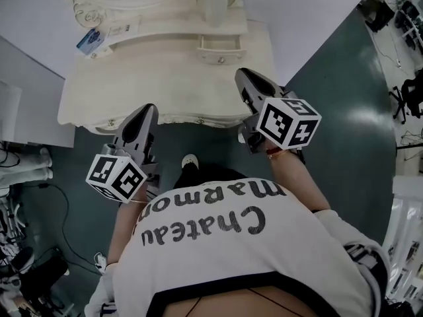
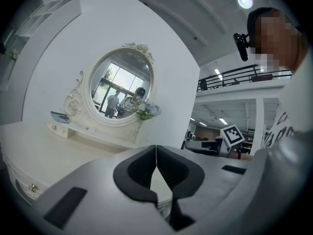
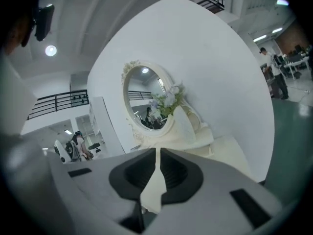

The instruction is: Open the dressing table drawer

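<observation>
wall: white, and the bench stands against it.
floor: dark green, under me and to the right of the bench.
bench: a cream dressing table with a carved front edge, straight ahead of me, with a low raised shelf along its back.
mirror: oval, in an ornate cream frame, upright at the back of the bench.
right hand-held gripper: held over the bench's right front corner. Its jaws are almost together with only a narrow slit between the tips, and nothing is in it.
left hand-held gripper: its tips are at the bench's front edge, left of centre. Its jaws are together and hold nothing. I cannot tell if it touches the wood.
drawer: in the front of the bench, between my two hand-held grippers. It sits flush with the front.
flowers: pale blooms with green leaves, just beside the mirror frame.
card: blue and white, lying on the shelf's left end.
knob: small and round, on the drawer front, with neither hand-held gripper on it.
</observation>
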Available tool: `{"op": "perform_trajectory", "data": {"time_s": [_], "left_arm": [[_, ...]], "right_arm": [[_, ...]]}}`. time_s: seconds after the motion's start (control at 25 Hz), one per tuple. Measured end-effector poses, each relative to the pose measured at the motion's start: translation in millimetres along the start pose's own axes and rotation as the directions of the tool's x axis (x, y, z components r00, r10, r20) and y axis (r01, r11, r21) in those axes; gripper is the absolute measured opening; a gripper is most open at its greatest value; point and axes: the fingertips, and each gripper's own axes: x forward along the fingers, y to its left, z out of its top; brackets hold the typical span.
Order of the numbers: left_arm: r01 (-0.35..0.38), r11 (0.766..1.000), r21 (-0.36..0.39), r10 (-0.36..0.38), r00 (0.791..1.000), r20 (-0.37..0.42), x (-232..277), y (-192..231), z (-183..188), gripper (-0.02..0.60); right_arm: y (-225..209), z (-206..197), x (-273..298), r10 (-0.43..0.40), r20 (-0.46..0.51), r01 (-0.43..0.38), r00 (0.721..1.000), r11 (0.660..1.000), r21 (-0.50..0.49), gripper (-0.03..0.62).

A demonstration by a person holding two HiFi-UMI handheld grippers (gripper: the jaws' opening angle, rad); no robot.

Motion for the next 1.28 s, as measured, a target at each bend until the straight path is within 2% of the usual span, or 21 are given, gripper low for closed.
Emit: {"op": "perform_trajectory", "data": {"time_s": [0.16, 0.4, 0.64, 0.92, 1.28], "left_arm": [[-0.034, 0.999, -0.010, 0.034, 0.999, -0.002, -4.1, 0.1, -4.1, 0.025], [-0.035, 0.999, -0.018, 0.035, 0.999, -0.012, -14.8, -5.5, -19.4, 0.025], [-0.027, 0.999, -0.023, 0.027, 1.000, -0.005, -24.9, -15.7, -24.3, 0.024], [-0.023, 1.000, -0.021, 0.023, 1.000, 0.013, -37.4, -22.2, -27.4, 0.025], [0.008, 1.000, -0.005, -0.008, 1.000, 0.030, -39.9, -27.7, -18.8, 0.025]], "right_arm": [[17.6, 12.5, -19.2, 0.005, 0.040, -0.001, 0.999, 0.994, -0.111, 0.048], [28.2, 2.7, -37.4, 0.003, 0.029, 0.002, 1.000, 0.985, -0.173, 0.048], [30.2, -8.5, -47.1, 0.003, 0.007, -0.002, 1.000, 0.987, -0.164, 0.048], [36.7, -14.2, -53.9, 0.007, 0.004, -0.006, 1.000, 0.980, -0.201, 0.048], [37.3, -14.2, -58.3, -0.012, 0.007, 0.013, 1.000, 0.976, -0.219, 0.048]]}}
